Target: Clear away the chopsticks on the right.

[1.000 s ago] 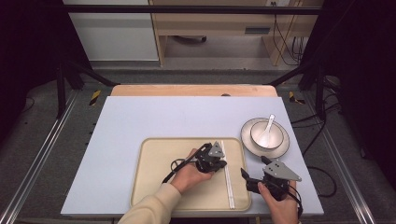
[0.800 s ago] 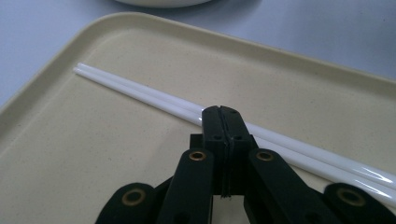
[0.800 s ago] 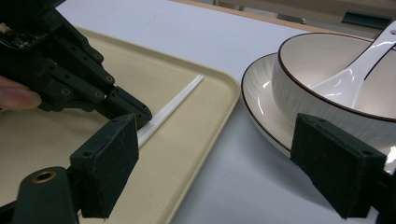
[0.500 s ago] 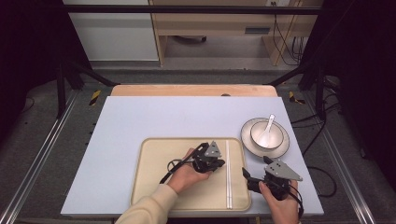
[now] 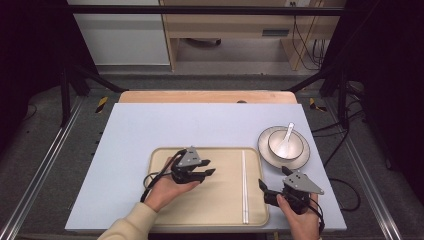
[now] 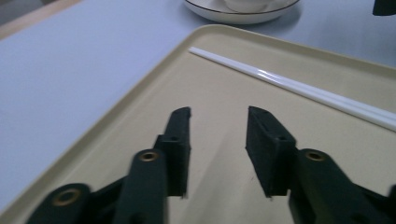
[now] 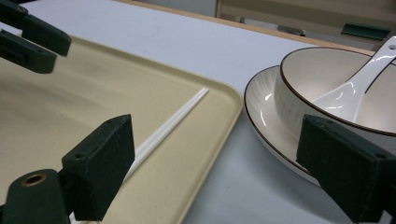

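Left gripper [image 5: 207,173]: you hold it over the middle of the beige tray [image 5: 165,155], jaws apart with nothing between them; the left gripper view shows bare tray floor in the gap [image 6: 218,140].

Change, left: a second ago this gripper sat closer to the chopsticks; it has drawn back leftward and now stands well apart from them. I judge that you have let go and are clearing away.

Chopsticks [image 5: 244,185]: the white pair lies side by side along the tray's right edge, running from far rim to near rim, resting flat and untouched. In the left gripper view they cross the tray beyond the jaws [image 6: 299,88].

Change, chopsticks: they lie as they did a second ago, so the placement looks finished.

Right gripper [image 5: 262,184]: you hold it at the tray's right near corner, jaws spread wide and empty, just beside the chopsticks' near end. Its own view frames chopsticks [image 7: 170,123] at one jaw and plate at the other.

Plate, bowl and spoon: the plate [image 5: 265,150] sits on the table just right of the tray, bowl [image 5: 296,149] on it, spoon [image 5: 286,140] leaning inside.

Open room: the table's [image 5: 150,125] left and far parts are free; the right side is tight between tray rim and plate.
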